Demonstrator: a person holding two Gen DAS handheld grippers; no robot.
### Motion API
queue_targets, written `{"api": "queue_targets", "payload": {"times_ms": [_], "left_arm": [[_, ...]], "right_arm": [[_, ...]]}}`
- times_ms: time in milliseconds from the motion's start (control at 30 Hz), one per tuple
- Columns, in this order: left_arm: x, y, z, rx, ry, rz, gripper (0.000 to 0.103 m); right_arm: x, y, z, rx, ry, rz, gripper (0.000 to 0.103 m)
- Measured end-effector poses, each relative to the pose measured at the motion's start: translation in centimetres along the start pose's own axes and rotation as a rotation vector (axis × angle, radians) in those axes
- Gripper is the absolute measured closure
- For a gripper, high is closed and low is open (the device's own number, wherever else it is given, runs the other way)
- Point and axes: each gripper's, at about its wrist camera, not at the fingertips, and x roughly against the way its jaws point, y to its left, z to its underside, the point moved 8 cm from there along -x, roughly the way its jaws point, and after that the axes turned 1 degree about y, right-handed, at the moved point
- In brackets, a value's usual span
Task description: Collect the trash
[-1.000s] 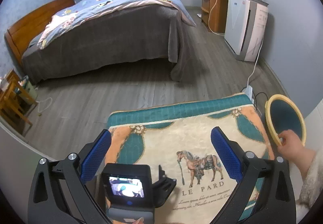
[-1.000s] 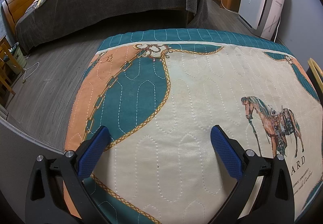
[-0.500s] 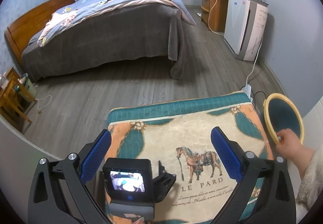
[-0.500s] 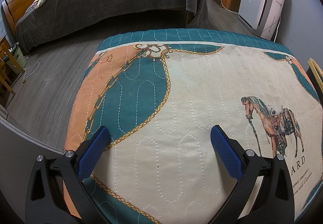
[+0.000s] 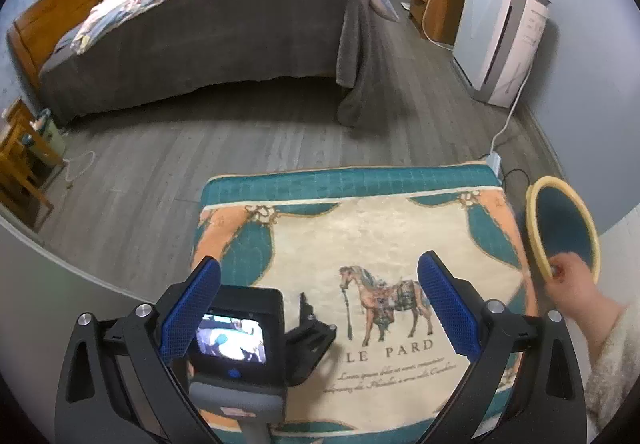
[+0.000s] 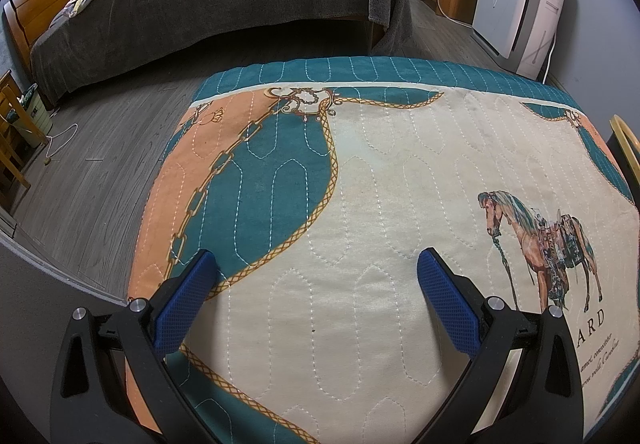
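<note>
No trash shows in either view. My left gripper (image 5: 320, 300) is open and empty, held high above a quilted horse-print cloth (image 5: 384, 228). My right gripper (image 6: 316, 284) is open and empty, resting low on the same cloth (image 6: 380, 183). The right gripper's camera unit (image 5: 236, 340) shows below the left gripper. A bare hand (image 5: 572, 284) holds the rim of a round yellow-rimmed bin (image 5: 564, 228) at the cloth's right edge; its rim also shows in the right wrist view (image 6: 628, 139).
A bed with a grey blanket (image 5: 208, 31) stands across the wooden floor (image 5: 160, 163). A white air purifier (image 5: 500, 35) and a wooden cabinet (image 5: 440, 3) stand along the right wall, with a cable and power strip (image 5: 496, 159). Wooden furniture (image 5: 20, 163) is at the left.
My left gripper has risen and tilted down, so the cloth and bin look smaller and farther. The right gripper has not moved.
</note>
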Motion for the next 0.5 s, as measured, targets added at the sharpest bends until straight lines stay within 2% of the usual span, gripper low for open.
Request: {"api": "queue_targets", "payload": {"times_ms": [167,500], "left_arm": [[-0.17,0.38,0.01,0.001,0.001,-0.016,0.005],[-0.29,0.42,-0.08,-0.003,0.016,-0.002,0.005]], "right_arm": [[0.00,0.01,0.00,0.000,0.000,0.000,0.005],[0.02,0.02,0.01,0.000,0.000,0.000,0.005]]}}
